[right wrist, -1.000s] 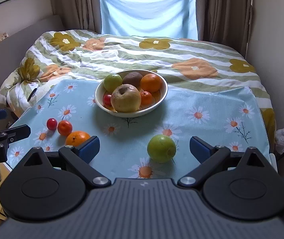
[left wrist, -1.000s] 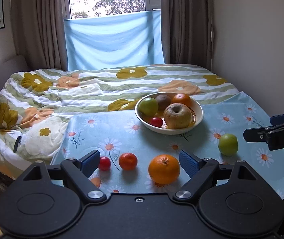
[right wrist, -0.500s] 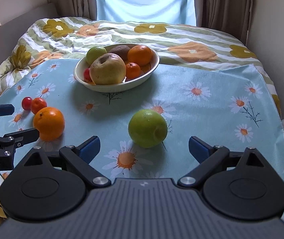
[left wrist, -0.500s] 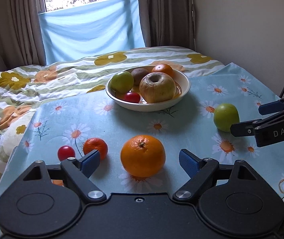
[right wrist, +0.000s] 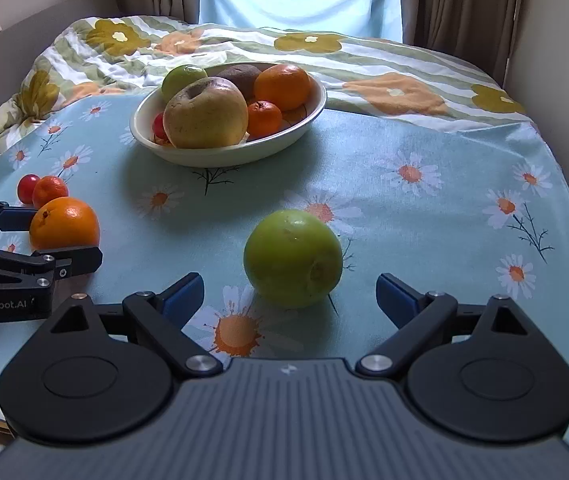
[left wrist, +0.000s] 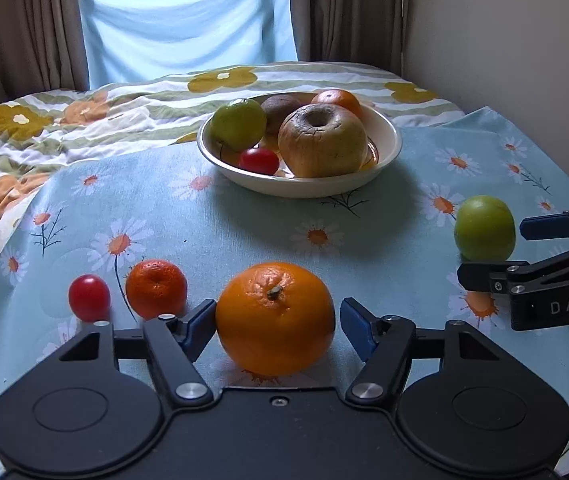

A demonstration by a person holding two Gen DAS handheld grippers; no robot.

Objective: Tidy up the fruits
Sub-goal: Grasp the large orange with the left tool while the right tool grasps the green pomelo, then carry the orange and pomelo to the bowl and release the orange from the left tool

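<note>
Well in front of the cream ceramic bowl [left wrist: 388, 140], the left claw [left wrist: 276, 320] is closing around the round orange [left wrist: 275, 318], not yet gripping, while the right claw [right wrist: 289, 294] gapes empty around the green apple [right wrist: 292, 258]; either smooth fruit may roll away.

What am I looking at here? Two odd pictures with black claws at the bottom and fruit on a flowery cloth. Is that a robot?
No robot: a person holds a two-finger tool in each hand, each with its own camera looking along its fingers. One picture comes from the left hand-held gripper, whose jaws are closing around the large orange, not yet squeezing it. The other comes from the right hand-held gripper, open around the green apple. A small tangerine and a cherry tomato lie nearby; the bowl already holds fruit.
</note>
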